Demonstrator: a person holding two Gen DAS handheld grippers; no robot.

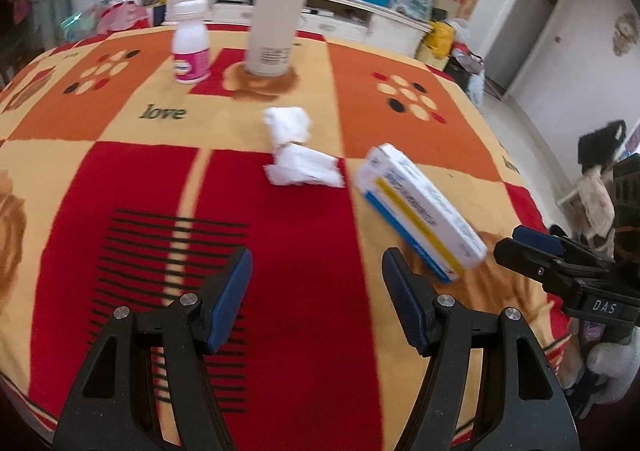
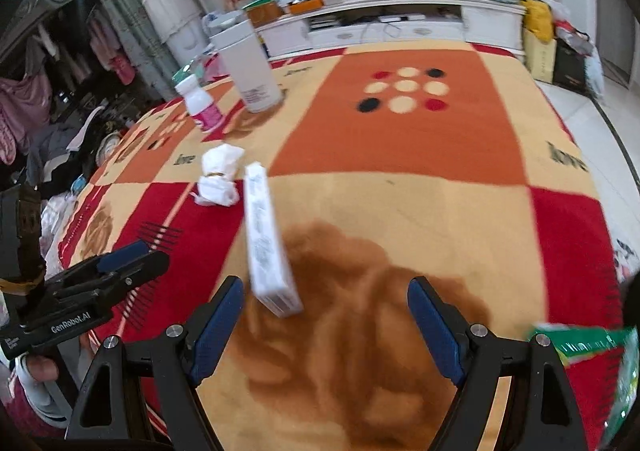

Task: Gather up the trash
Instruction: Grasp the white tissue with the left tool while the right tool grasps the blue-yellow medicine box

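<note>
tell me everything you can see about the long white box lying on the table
The box is a long, flat white carton, seemingly cardboard, with blue and yellow stripes along one side and print too blurred to read. It looks closed. It lies flat on the patterned tablecloth, angled diagonally, just right of the crumpled tissue, apparently not touching it. Its near end sits ahead of the open right gripper, untouched.

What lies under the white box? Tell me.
The white box rests on the patterned blanket, over a tan patch. Whatever sits directly beneath the box is covered.
</note>
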